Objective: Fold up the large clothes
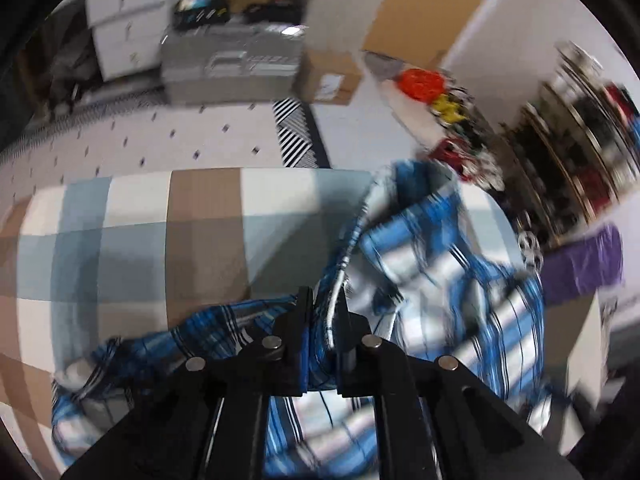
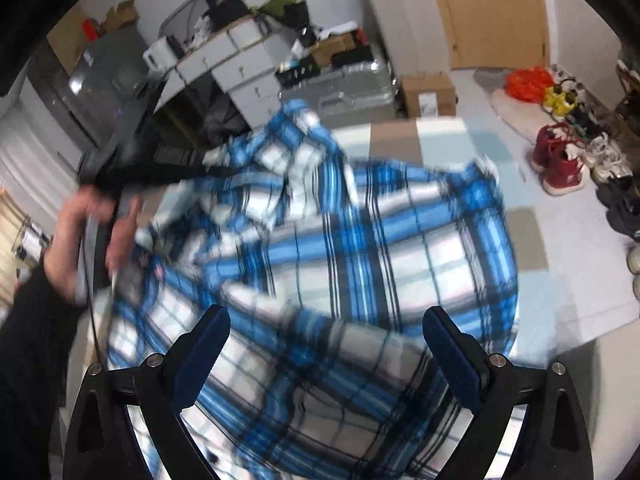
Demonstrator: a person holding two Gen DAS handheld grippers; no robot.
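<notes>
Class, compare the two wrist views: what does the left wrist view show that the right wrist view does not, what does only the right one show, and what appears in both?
Only the left wrist view: the left tongs seen close up, shut on a fold of the plaid shirt, and a purple cloth at the right edge.

Only the right wrist view: the right tongs open above the shirt, holding nothing, and the person's hand gripping the other tool's handle.

Both: the blue and white shirt, the checked cover under it, the cardboard box and the red shoes.
</notes>
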